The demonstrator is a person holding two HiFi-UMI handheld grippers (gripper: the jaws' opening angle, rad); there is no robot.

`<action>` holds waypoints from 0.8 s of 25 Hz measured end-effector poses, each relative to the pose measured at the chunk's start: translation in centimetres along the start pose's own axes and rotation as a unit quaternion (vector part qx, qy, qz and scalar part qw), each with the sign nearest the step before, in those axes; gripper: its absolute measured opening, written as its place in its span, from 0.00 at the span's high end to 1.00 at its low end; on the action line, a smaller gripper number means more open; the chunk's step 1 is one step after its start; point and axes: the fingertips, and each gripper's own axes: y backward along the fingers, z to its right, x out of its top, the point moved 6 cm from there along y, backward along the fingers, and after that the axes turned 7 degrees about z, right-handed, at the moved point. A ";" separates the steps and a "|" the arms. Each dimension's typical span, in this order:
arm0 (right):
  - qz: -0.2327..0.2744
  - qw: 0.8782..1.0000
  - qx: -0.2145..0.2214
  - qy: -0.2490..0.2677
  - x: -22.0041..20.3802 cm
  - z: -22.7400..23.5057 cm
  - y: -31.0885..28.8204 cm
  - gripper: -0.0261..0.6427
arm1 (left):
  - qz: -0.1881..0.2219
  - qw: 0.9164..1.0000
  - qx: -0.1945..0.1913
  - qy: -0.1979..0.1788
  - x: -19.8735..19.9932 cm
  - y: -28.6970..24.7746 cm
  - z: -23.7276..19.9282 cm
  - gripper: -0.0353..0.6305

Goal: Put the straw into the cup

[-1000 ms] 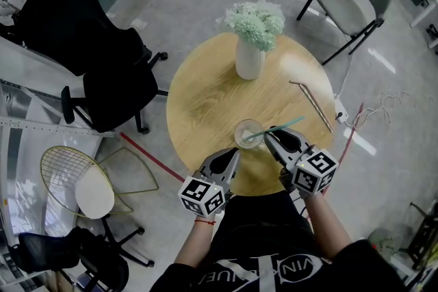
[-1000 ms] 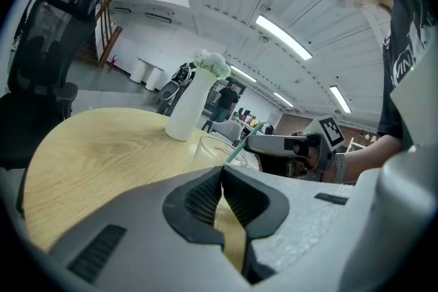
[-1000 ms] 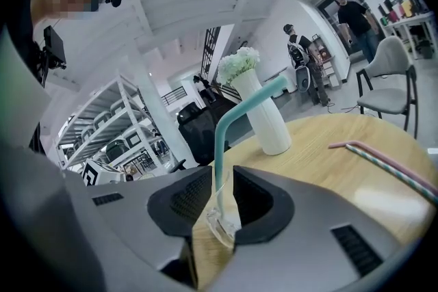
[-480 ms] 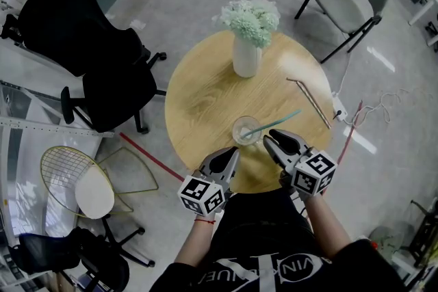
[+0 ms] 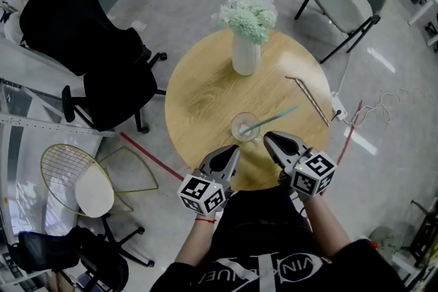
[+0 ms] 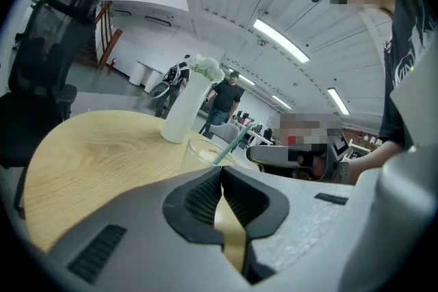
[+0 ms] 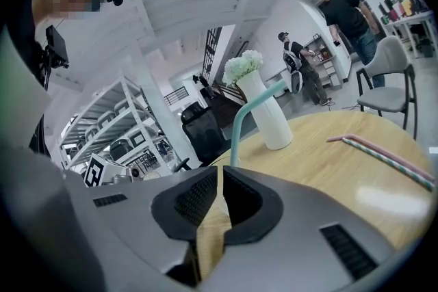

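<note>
Three cameras, one table between them.
My head camera looks steeply down from high over the round table (image 5: 198,99), with my own arms at the bottom edge. The camera on my left gripper (image 5: 235,150) sits low at the table's near edge, looking close along its jaws and out across the wood; the one on my right gripper (image 5: 268,137) does likewise from beside it. All three catch the white vase (image 5: 246,55) and the green straw (image 5: 274,117).

The left gripper (image 5: 231,152) points forward, jaws pressed together, empty. The right gripper (image 5: 271,139) beside it is likewise closed and empty.
</note>
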 end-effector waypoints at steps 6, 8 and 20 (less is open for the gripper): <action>0.002 1.000 0.015 -0.001 -0.3 -1.0 0.3 0.96 | 0.004 1.000 -0.003 -0.003 0.1 0.3 0.5 0.93; 0.003 1.000 0.022 0.002 -0.4 -1.5 0.6 0.96 | 0.006 1.000 -0.005 -0.004 0.1 0.4 0.8 0.93; -0.002 0.998 0.062 0.021 -0.4 -4.7 0.6 0.96 | 0.021 1.000 -0.013 -0.014 1.2 1.6 2.1 0.93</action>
